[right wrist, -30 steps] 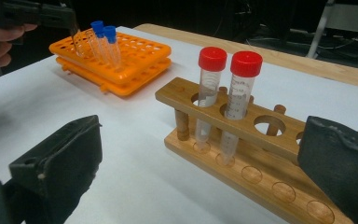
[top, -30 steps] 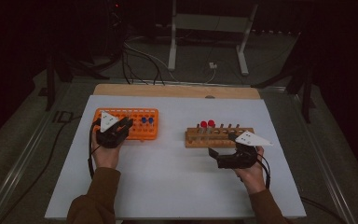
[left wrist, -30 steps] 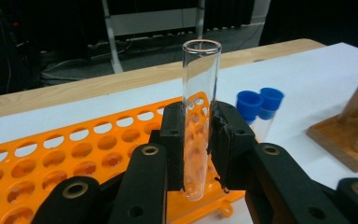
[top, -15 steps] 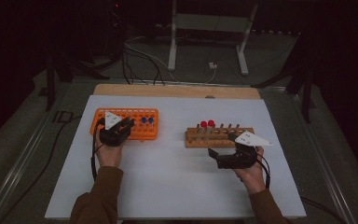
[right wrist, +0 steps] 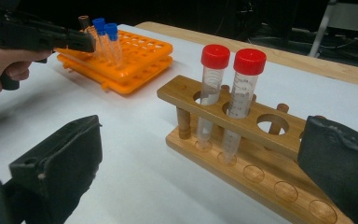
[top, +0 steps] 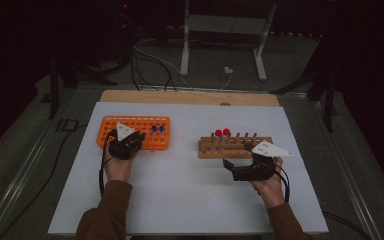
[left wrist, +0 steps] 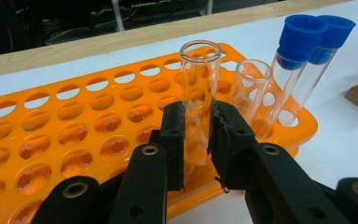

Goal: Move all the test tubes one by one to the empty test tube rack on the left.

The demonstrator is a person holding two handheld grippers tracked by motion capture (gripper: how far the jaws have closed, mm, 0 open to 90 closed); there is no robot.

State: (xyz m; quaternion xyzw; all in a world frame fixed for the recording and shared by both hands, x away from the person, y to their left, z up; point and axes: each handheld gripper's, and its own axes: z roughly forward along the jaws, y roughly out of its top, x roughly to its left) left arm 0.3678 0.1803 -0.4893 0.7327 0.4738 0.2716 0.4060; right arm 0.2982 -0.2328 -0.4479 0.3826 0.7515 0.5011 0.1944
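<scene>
While its two black jaws press on either side of an uncapped glass tube (left wrist: 199, 98) that stands in the orange rack (left wrist: 74, 135), the left gripper (left wrist: 196, 140) looks to be at the grasping step, the tube held but not lifted clear of its hole. A straight pull upward seems called for next, kept steady so the glass does not knock the second open tube (left wrist: 251, 93) just beside it at 3 o'clock, or the two blue-capped tubes (left wrist: 307, 60) beyond that. From above, this gripper (top: 126, 141) sits over the near edge of the orange rack (top: 145, 125) at 9 o'clock on the tabletop (top: 190, 190). The right gripper (top: 240, 170) waits with jaws spread wide and holds nothing, just short of the wooden rack (top: 235, 148) at 3 o'clock; that rack (right wrist: 242, 140) carries two red-capped tubes (right wrist: 233, 93) upright and has empty holes, a likely place for the open tube. A white sheet covers the tabletop, with a wooden strip (top: 190, 97) along the 12 o'clock edge. Beyond, the room is dark, with cables (top: 150, 60) on the floor and a metal stand (top: 220, 40).
</scene>
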